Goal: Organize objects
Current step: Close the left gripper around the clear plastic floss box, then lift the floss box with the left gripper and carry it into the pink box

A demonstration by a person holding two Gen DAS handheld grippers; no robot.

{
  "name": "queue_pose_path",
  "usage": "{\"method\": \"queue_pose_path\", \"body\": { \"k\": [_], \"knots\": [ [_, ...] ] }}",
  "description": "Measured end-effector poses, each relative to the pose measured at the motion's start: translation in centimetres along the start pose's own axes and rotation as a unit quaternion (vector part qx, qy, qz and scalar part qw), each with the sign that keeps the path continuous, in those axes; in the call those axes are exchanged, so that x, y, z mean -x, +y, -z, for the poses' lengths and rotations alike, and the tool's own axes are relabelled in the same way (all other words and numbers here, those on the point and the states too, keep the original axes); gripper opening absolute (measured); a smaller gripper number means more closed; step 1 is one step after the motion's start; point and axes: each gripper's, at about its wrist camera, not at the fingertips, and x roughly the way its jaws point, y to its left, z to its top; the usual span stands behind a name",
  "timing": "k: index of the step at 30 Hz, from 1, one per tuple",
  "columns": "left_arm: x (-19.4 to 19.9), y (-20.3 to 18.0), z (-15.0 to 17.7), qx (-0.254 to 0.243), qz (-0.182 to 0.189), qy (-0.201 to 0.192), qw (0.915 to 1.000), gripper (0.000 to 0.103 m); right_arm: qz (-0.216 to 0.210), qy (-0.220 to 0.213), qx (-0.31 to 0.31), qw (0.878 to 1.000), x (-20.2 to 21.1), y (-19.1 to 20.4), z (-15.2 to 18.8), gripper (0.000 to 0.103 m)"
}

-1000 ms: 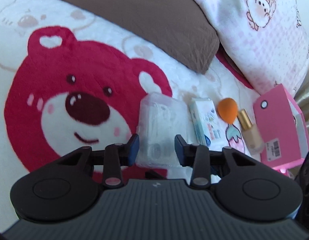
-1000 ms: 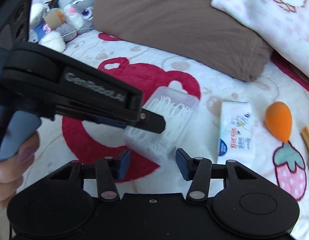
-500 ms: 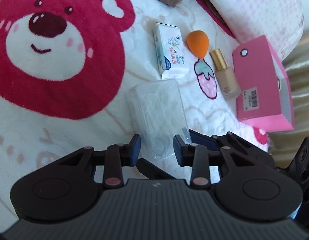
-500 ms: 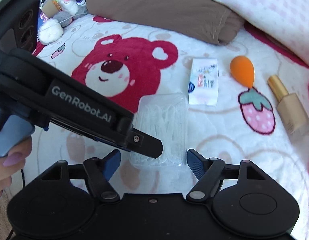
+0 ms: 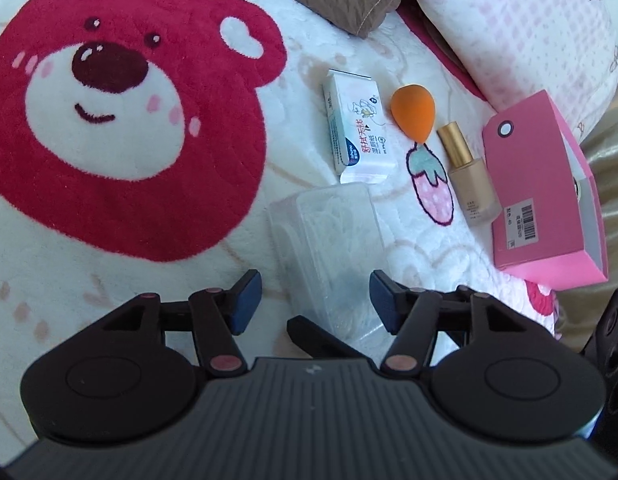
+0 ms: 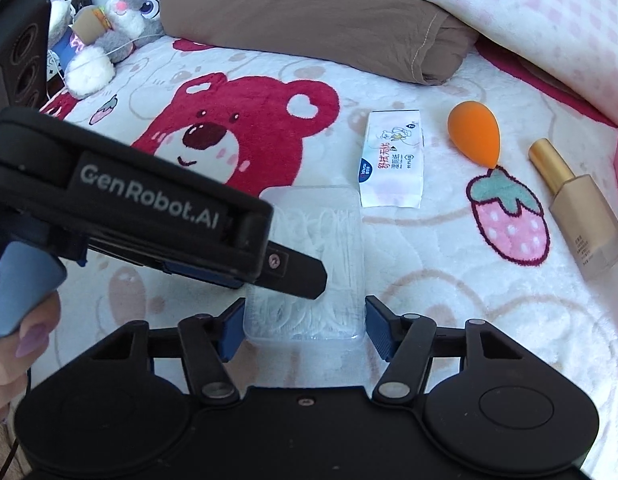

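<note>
A clear plastic box of cotton swabs [image 5: 329, 248] lies on the bear-print blanket, and it also shows in the right wrist view [image 6: 313, 264]. My left gripper [image 5: 315, 300] is open above the box's near end, pads clear of its sides. My right gripper [image 6: 303, 328] stands around the box's near end with its pads at or close to the sides. A white wipes packet [image 5: 359, 142], an orange sponge [image 5: 414, 114] and a gold-capped bottle [image 5: 467, 176] lie in a row beyond.
A pink box [image 5: 537, 196] lies at the right edge. A brown pillow [image 6: 309, 12] and a pink checked pillow [image 5: 509, 20] lie at the back. Plush toys [image 6: 105, 28] sit at the far left. The left gripper's body [image 6: 149, 212] crosses the right wrist view.
The left gripper held the box and carried it nearer, then opened and let it go on the blanket. The right gripper opened wider and now straddles the box's near end.
</note>
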Motion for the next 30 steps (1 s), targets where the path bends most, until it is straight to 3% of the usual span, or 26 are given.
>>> {"method": "queue_pose_path", "body": {
  "k": [2,5,13,22,26,30],
  "knots": [
    [0.1,-0.7,0.1,-0.022,0.007,0.005,0.9997,0.045,-0.008,0.000,-0.018,1.000,0.0,-0.4,0.1,0.066],
    [1.2,-2.3,0.4,-0.069,-0.003,0.000,0.9976,0.039,-0.019,-0.001,-0.047,0.999,0.5,-1.1,0.2,0.065],
    [2.8,-5.2,2.2,-0.101,0.015,-0.002,0.9948,0.038,-0.025,-0.008,-0.091,0.996,3.9,-2.3,1.6,0.065],
    [5.7,-9.3,5.9,-0.157,0.009,-0.042,0.9866,0.039,-0.032,-0.020,-0.109,0.993,8.6,-3.0,3.4,0.065],
    [7.3,-10.4,6.9,-0.146,0.033,-0.044,0.9878,0.039,-0.007,-0.039,-0.063,0.997,11.4,-2.0,4.2,0.065],
    [8.8,-13.3,8.4,-0.186,0.027,-0.063,0.9801,0.039,-0.001,-0.058,-0.054,0.997,14.1,-2.3,4.7,0.065]
  ]
}}
